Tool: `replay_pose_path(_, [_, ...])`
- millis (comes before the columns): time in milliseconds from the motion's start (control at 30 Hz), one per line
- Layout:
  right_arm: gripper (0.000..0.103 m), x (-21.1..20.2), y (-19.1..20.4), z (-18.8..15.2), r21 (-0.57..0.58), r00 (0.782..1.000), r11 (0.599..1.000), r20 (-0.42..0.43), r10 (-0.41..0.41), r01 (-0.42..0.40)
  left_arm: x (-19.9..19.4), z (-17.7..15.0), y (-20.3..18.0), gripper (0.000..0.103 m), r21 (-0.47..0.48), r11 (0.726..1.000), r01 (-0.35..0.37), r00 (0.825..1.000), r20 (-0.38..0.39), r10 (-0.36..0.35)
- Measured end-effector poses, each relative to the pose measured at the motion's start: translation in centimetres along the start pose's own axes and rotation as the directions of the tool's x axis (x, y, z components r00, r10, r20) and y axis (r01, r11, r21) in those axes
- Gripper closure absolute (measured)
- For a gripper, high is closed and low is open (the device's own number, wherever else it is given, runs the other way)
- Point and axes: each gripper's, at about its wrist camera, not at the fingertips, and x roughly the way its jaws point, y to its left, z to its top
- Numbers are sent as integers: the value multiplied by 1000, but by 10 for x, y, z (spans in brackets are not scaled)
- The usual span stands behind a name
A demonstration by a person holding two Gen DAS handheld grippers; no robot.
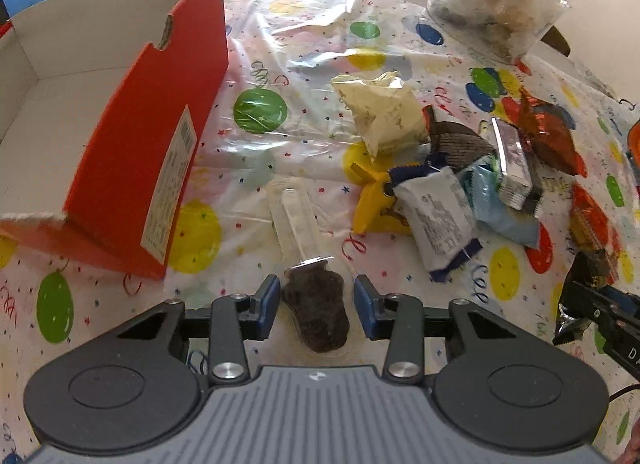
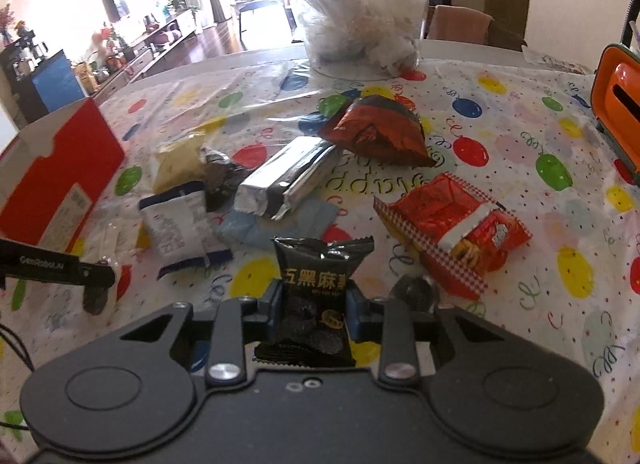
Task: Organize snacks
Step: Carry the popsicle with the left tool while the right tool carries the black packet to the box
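- Left wrist view: left gripper (image 1: 316,296) points steeply down at the balloon-print tablecloth (image 1: 304,124). Its blue pads (image 1: 267,296) stand partly apart on either side of a clear packet with a dark brown snack (image 1: 318,314). Whether the pads press on it cannot be told; narrow gaps show on both sides.
- The packet's clear end (image 1: 294,216) reaches forward toward the loose pile of snacks.
- To the left stands the red cardboard box (image 1: 132,168), open-topped with a white inside, tilted in this view, just beside the clear packet.
- Ahead to the right the pile holds a cream packet (image 1: 384,112), a white packet with blue ends (image 1: 440,220), a silver bar (image 1: 512,160) and a dark orange bag (image 1: 552,136).
- At the right edge the right gripper (image 1: 580,304) shows side-on, holding a black packet (image 1: 576,296).
- Right wrist view: the right gripper (image 2: 314,304) tilts down less steeply. Its jaws are clamped tight on the black packet (image 2: 316,296), which stands upright between the pads with printed characters on its front.
- Only this view shows the red-and-white checked packet (image 2: 448,224), an orange case (image 2: 618,104) at the right edge and a clear tub of white plastic bags (image 2: 364,20) at the far side.
- The red box (image 2: 60,172) sits far left, and the left gripper (image 2: 94,280) comes in from the left edge with the dark snack hanging at its tip.
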Motion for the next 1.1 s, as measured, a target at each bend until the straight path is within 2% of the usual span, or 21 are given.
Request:
replay_pose_path(300, [73,-39,17,4,-54,996,994,16,91,-90,-53,-16,1,63,3,1000,25,998,61,-26])
replay_pose_path(533, [73,-66,48,21,-107,984,980,41,170,-165,-99,-11,20,63,29,999,45,992,118,-48])
replay_pose_path(767, [73,-76,102,50,-149,967,961,69,244,-231,-133,7,64,63,29,998,56,983,173,-61])
replay_pose_path(933, [73,-69,150,72,-172,958,950,75,277,-262,-147,24,103,63,31,998,48,978,204,-54])
replay_pose_path(1100, [73,-52,199,88,-202,957,943,65,282,-264,-153,44,141,63,34,999,30,974,222,-37])
